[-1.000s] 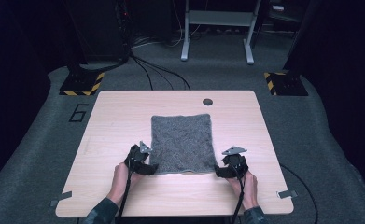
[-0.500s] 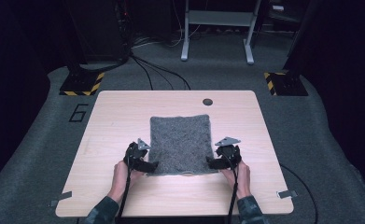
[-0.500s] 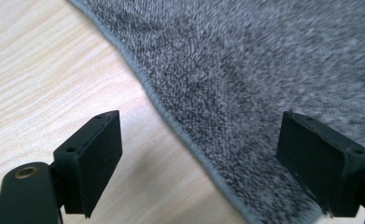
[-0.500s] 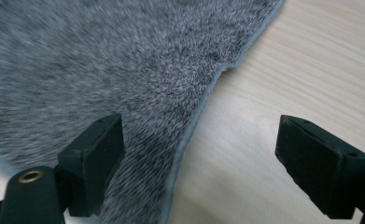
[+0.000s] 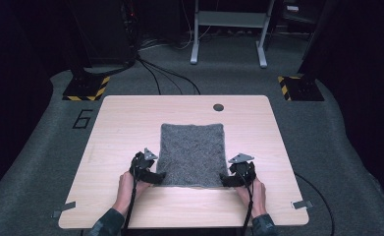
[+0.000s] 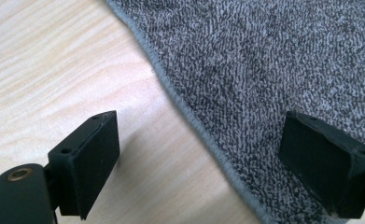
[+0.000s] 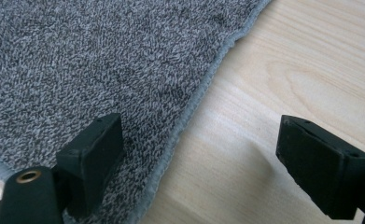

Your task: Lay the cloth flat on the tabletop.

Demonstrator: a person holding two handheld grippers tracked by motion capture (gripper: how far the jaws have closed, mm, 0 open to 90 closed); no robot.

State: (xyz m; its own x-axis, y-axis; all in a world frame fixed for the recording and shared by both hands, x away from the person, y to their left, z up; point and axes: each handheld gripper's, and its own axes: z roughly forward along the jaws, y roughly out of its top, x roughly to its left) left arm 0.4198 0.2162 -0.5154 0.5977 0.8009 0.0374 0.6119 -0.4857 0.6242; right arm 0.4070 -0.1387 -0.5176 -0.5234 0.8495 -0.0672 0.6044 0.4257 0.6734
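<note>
A grey terry towel (image 5: 192,150) lies flat in the middle of the wooden table (image 5: 125,123). My left gripper (image 5: 156,176) sits at the towel's near left corner, my right gripper (image 5: 227,179) at its near right corner. Both pairs of jaws have just been opening. In the left gripper view the left gripper (image 6: 200,125) is open: one jaw is over bare wood (image 6: 54,70), the other over the towel (image 6: 264,56), with the hem running between them. The right gripper (image 7: 200,126) is open astride the towel's (image 7: 77,56) hem in the same way. Neither presses the cloth.
A round cable hole (image 5: 218,107) sits near the table's far edge. Metal clips (image 5: 63,212) (image 5: 301,204) stick out at the front corners. On the floor behind are yellow-black striped stand bases (image 5: 86,88) (image 5: 297,86), cables and a painted 6 (image 5: 83,119).
The right gripper shifted slightly inward toward the towel's corner and settled there. The left gripper stayed in place. The towel lies as before.
</note>
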